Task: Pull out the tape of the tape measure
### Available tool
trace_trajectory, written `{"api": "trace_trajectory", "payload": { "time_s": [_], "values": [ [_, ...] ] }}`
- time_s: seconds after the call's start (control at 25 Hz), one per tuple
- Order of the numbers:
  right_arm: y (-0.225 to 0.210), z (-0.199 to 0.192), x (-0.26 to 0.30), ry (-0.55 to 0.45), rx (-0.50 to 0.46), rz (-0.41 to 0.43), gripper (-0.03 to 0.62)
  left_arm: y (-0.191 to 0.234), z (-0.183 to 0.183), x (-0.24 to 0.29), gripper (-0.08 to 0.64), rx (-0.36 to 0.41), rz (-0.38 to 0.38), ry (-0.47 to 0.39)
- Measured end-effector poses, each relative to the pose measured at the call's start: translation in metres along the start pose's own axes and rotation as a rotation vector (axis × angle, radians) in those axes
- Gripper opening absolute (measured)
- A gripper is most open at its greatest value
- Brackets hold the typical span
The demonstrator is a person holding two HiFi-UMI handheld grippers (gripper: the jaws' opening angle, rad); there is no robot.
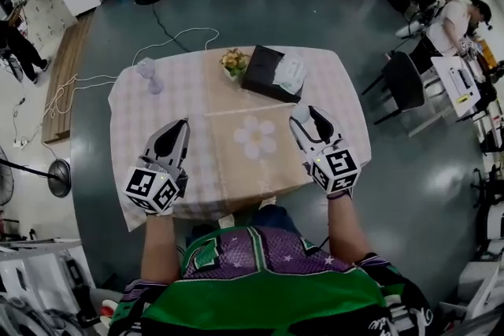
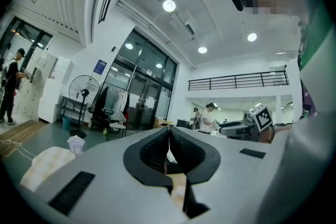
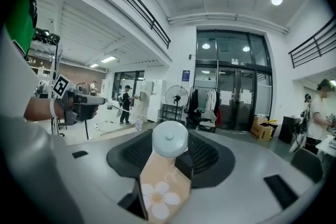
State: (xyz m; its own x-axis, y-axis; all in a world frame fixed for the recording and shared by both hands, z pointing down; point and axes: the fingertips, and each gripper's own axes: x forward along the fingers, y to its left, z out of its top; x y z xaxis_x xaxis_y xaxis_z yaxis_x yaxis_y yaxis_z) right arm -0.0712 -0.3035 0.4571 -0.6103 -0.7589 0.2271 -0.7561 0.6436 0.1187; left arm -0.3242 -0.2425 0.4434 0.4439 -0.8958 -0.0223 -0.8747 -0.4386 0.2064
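The tape measure is a round, pale blue disc with a small centre button. My right gripper is shut on it, and in the right gripper view the tape measure sits between the two black pads. No pulled-out tape shows. My left gripper hovers over the left half of the table. In the left gripper view its jaws meet with nothing seen between them, so my left gripper is shut. Both grippers point away from me, about level, a table-half apart.
The table carries a checked pink cloth with a flower-print mat between the grippers. At its far side stand a black tissue box, a small flower pot and a clear cup. A dark chair stands to the right.
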Motion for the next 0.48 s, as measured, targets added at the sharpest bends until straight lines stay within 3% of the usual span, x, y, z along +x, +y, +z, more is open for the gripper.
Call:
{"api": "trace_trajectory", "payload": {
  "time_s": [0.48],
  "values": [
    [-0.019,-0.073,0.03,0.137,0.08,0.061,0.219,0.011,-0.063,0.027,0.026,0.007,0.09,0.144]
  ]
}}
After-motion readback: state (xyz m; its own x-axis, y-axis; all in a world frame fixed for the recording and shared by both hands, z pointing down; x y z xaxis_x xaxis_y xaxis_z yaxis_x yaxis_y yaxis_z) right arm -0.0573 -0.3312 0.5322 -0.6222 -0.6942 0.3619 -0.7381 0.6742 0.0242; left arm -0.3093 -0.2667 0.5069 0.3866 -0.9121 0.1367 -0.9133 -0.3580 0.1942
